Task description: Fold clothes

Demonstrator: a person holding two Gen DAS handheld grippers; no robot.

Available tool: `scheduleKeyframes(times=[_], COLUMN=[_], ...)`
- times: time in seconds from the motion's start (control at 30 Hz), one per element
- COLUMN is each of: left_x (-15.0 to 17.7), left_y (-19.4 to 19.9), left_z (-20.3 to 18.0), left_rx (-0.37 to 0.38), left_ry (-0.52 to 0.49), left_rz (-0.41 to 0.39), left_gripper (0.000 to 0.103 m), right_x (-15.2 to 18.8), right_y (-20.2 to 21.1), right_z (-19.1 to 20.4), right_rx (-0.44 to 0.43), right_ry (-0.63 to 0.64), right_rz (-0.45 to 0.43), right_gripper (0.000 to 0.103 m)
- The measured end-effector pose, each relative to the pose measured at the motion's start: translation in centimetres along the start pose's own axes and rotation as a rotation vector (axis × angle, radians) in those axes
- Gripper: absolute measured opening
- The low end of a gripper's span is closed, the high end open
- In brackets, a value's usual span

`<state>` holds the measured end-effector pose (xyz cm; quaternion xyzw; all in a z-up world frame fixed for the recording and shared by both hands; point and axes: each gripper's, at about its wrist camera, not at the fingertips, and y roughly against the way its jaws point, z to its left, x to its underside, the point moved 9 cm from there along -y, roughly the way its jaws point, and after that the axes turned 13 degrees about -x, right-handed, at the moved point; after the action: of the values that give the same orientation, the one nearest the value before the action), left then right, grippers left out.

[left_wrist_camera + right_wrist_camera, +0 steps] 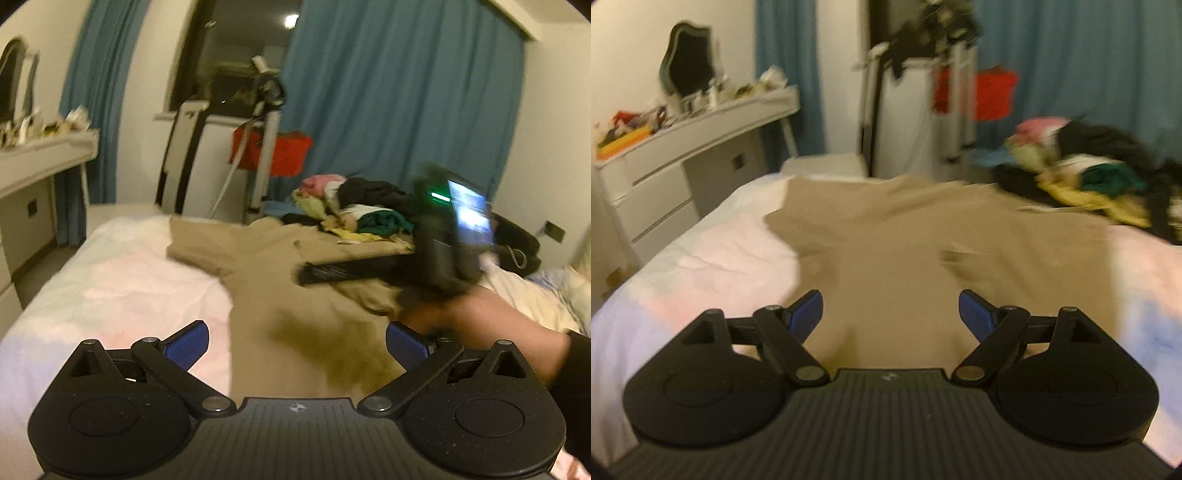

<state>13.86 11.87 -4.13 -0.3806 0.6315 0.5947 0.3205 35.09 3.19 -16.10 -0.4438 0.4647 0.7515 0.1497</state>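
A tan garment (280,266) lies spread across the white bed (110,266), its sleeve reaching toward the far left corner. My left gripper (297,345) hovers open above the garment's near end, nothing between its blue pads. In the left wrist view my right gripper (443,243) shows from the side, blurred, held by a hand (491,317) above the garment's right part. In the right wrist view the tan garment (923,251) fills the middle and my right gripper (890,312) stands open over it, empty.
A pile of mixed clothes (362,206) (1086,173) sits at the far right of the bed. A white dresser (683,147) with a mirror stands on the left. A red bag (273,151), a metal stand and blue curtains (388,92) lie beyond the bed.
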Motion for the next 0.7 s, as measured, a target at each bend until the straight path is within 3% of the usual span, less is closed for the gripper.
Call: scheduleKeyframes(times=[0.2, 0.23, 0.33, 0.37, 0.4, 0.47, 0.57, 0.7], left_x=[0.7, 1.0, 1.4, 1.5, 1.7, 1.9, 2.0, 1.6], left_y=[-3.5, -4.0, -4.9, -5.2, -5.4, -6.0, -6.3, -5.7], left_z=[5.1, 5.7, 6.0, 6.0, 6.1, 6.2, 5.7, 4.5], left_rx=[-0.080, -0.088, -0.118, -0.128, -0.138, -0.158, -0.160, -0.142], left_ry=[0.167, 0.205, 0.205, 0.204, 0.202, 0.200, 0.186, 0.154], left_rz=[0.054, 0.066, 0.071, 0.072, 0.074, 0.076, 0.074, 0.029], left_gripper=[0.103, 0.103, 0.103, 0.103, 0.103, 0.103, 0.103, 0.103], right_x=[-3.4, -3.8, -4.6, -4.7, -4.9, -5.2, -6.5, -9.0], right_y=[-10.6, -11.9, -15.5, -16.5, -17.1, -17.6, -16.0, -10.6], right_z=[3.5, 4.0, 4.8, 4.8, 4.5, 3.6, 2.4, -0.2], right_rx=[-0.096, -0.115, -0.119, -0.102, -0.086, -0.056, -0.043, -0.003], right_ry=[0.149, 0.186, 0.271, 0.286, 0.282, 0.243, 0.189, 0.127], right_rz=[0.022, 0.020, 0.043, 0.052, 0.059, 0.062, -0.019, -0.204], right_gripper=[0.081, 0.075, 0.070, 0.056, 0.048, 0.019, 0.014, 0.013])
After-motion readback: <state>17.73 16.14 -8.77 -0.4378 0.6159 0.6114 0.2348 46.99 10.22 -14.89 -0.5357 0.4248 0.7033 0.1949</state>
